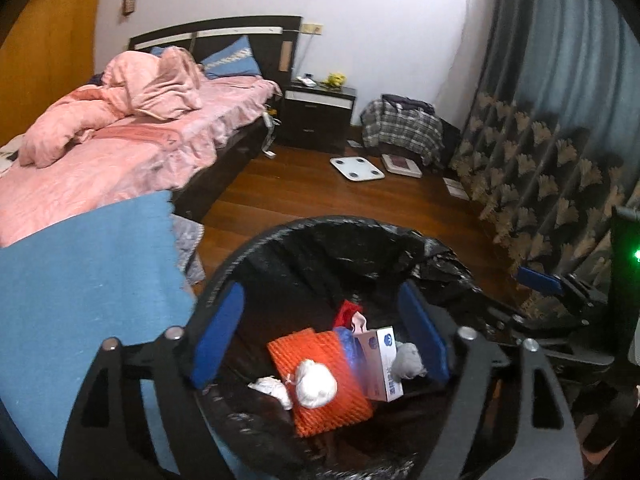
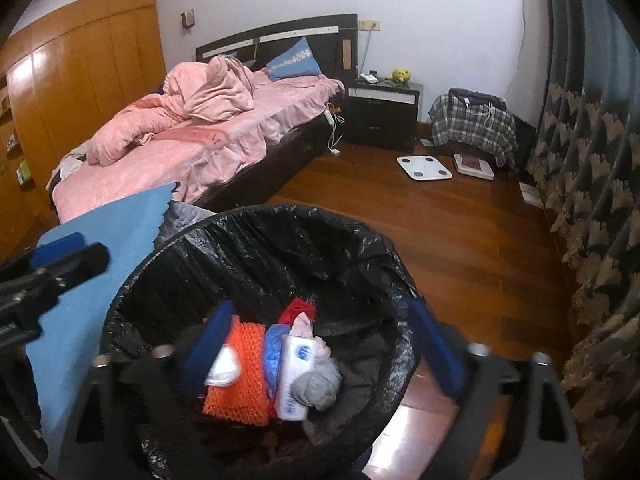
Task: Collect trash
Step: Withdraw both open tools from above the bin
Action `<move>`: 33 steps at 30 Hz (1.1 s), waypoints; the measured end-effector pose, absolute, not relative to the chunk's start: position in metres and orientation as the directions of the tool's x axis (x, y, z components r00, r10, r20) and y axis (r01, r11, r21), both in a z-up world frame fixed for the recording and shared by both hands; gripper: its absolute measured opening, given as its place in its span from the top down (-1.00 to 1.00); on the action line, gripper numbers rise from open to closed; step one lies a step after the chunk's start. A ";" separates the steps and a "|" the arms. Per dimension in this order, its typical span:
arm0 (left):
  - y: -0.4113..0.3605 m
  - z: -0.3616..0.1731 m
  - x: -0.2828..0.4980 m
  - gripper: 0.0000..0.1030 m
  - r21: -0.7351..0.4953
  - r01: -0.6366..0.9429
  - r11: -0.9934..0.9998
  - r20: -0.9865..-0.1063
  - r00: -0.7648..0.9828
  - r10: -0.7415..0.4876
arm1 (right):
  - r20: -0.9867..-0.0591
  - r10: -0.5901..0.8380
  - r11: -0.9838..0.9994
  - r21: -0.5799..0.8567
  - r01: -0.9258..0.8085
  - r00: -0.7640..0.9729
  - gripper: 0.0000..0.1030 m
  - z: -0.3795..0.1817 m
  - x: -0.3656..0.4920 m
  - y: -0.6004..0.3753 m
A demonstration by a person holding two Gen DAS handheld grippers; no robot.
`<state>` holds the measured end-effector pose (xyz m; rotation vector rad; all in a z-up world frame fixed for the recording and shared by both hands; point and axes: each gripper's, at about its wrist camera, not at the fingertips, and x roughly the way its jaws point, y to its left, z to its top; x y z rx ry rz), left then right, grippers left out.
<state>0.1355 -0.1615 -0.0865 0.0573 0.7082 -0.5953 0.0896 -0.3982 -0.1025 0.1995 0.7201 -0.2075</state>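
Note:
A round bin with a black liner (image 1: 320, 224) (image 2: 280, 212) stands on the wooden floor right under both grippers. In it lie an orange foam net (image 1: 320, 412) (image 2: 240, 396), a white crumpled wad (image 1: 316, 384) (image 2: 224, 368), a white box (image 1: 380, 360) (image 2: 292, 376), a grey wad (image 1: 408, 360) (image 2: 318, 384) and something red (image 1: 348, 312) (image 2: 298, 310). My left gripper (image 1: 320, 336) hangs over the bin's mouth, open, nothing between its blue pads. My right gripper (image 2: 324, 346) is open above the bin too, also with nothing in it. Each gripper shows at the edge of the other's view.
A blue cloth (image 1: 92, 272) (image 2: 116, 232) lies left of the bin, beside a bed with pink bedding (image 1: 120, 140) (image 2: 192, 132). Further back are a dark nightstand (image 1: 318, 116), a white scale (image 1: 357, 168) on the floor and a plaid bag (image 1: 404, 130). A patterned curtain (image 1: 540, 168) hangs on the right.

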 end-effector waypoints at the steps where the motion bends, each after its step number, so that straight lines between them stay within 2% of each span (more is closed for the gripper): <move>1: -0.156 -0.084 0.135 -0.63 -0.140 0.520 0.843 -0.626 0.613 -0.482 | -0.668 -0.114 0.961 0.115 0.253 0.736 -0.88 -0.099 0.087 -0.399; 3: -0.145 -0.079 0.132 -0.73 -0.121 0.490 0.863 -0.621 0.641 -0.451 | -0.665 -0.112 0.960 0.119 0.252 0.739 -0.88 -0.094 0.084 -0.397; 8: -0.113 -0.066 0.124 -0.79 -0.093 0.423 0.901 -0.611 0.690 -0.387 | -0.649 -0.086 0.962 0.143 0.233 0.756 -0.88 -0.076 0.075 -0.384; 21: -0.061 -0.034 0.082 -0.80 -0.059 0.357 0.932 -0.580 0.748 -0.323 | -0.606 -0.011 0.980 0.152 0.130 0.795 -0.88 -0.035 0.051 -0.322; 33: -0.034 -0.012 0.049 -0.83 -0.029 0.332 0.943 -0.540 0.788 -0.294 | -0.580 -0.016 0.991 0.101 0.091 0.815 -0.88 -0.011 0.030 -0.285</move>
